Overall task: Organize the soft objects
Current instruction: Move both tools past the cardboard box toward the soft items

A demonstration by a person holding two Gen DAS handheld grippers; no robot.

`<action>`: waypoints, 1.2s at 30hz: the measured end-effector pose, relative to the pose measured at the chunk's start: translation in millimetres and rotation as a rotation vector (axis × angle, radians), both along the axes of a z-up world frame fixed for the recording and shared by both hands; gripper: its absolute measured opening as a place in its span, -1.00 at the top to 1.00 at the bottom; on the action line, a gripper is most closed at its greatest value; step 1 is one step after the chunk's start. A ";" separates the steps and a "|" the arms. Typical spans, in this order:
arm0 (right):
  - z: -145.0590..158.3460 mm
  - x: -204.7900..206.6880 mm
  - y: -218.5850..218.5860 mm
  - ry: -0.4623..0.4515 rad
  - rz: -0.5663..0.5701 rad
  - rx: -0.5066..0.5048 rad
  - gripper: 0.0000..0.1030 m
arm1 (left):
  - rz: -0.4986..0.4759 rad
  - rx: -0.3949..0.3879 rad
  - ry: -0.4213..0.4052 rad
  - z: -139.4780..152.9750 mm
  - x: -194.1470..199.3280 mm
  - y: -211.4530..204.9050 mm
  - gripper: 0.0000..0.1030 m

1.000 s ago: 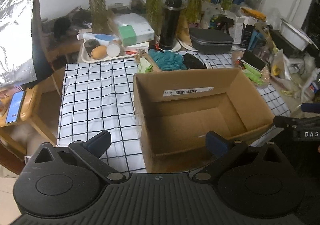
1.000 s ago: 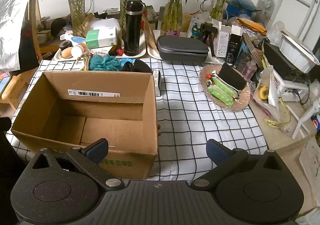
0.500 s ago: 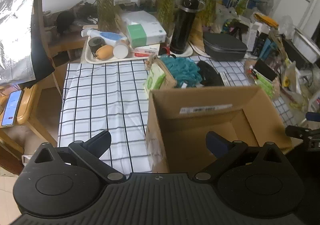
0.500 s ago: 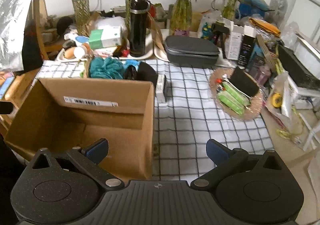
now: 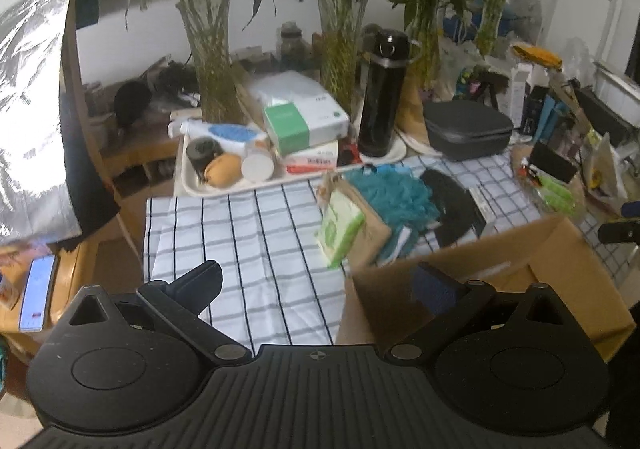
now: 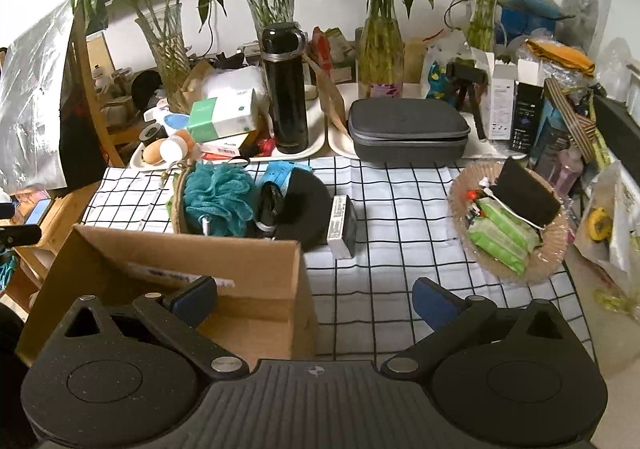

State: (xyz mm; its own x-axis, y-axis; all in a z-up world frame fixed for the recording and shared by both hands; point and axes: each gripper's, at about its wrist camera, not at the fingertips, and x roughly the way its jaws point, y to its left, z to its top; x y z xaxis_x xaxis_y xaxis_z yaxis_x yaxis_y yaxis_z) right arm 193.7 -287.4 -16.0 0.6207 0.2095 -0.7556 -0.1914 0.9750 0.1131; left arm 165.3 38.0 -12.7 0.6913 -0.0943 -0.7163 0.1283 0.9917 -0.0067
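Hovering left gripper: spread, empty, above checked cloth.
Right gripper: spread, empty.
Cardboard box: mouth upward.

Each claw, left and right, is matte black plastic with a ribbed centre, round discs, silver pivot screws and blue-padded fingers.

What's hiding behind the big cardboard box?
Behind the cardboard box lie a teal bath pouf and something black. The box wall covers their lower parts.
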 end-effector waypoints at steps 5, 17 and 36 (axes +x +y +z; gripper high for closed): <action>-11.7 19.4 -4.2 0.028 0.016 -0.018 -1.00 | -0.018 -0.037 -0.017 -3.4 17.3 7.0 -1.00; -18.9 50.0 -13.4 -0.062 0.020 -0.027 -1.00 | -0.011 -0.072 -0.015 -18.9 54.2 19.8 -1.00; -66.5 103.0 -37.2 -0.065 -0.040 0.134 -1.00 | 0.005 -0.273 -0.028 -67.4 121.5 42.3 -1.00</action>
